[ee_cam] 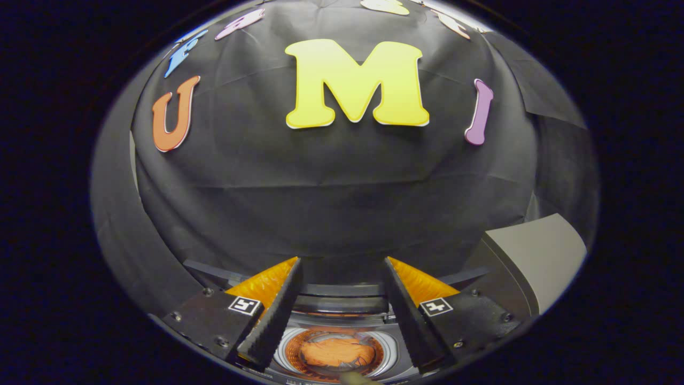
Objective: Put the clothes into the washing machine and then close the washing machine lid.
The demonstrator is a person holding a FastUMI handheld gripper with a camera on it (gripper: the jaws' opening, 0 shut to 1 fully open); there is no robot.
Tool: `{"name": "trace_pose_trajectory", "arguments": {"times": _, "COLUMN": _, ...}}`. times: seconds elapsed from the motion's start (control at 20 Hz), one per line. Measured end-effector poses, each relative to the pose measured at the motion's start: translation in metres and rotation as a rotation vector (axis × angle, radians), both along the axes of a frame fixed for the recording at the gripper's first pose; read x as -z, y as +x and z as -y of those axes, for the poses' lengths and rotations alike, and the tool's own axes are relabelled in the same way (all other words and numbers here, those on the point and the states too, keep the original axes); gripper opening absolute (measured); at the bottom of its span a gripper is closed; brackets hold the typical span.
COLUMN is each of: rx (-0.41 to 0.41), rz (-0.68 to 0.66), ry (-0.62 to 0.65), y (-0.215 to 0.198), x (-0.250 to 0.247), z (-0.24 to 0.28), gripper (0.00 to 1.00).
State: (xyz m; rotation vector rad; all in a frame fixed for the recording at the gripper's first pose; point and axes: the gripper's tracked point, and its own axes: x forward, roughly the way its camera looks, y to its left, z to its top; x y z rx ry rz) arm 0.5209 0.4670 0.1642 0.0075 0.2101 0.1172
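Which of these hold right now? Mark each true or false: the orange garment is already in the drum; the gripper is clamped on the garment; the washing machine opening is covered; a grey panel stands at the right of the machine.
1. The orange crumpled garment lies inside the round washing machine drum. True.
2. The gripper is clamped on the garment. False: its fingers stand apart with nothing between them, above the drum.
3. The drum opening is covered. False: the garment shows through the open top.
4. A grey flat panel, possibly the lid, stands at the machine's right. True.
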Motion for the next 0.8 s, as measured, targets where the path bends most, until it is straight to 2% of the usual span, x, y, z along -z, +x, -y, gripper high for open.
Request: {"name": "trace_pose_trajectory", "arguments": {"times": 0.8, "rx": -0.046, "rz": -0.022, "ry": -0.032, "y": -0.054, "x": 0.034, "z": 0.006, "gripper": 0.94}}
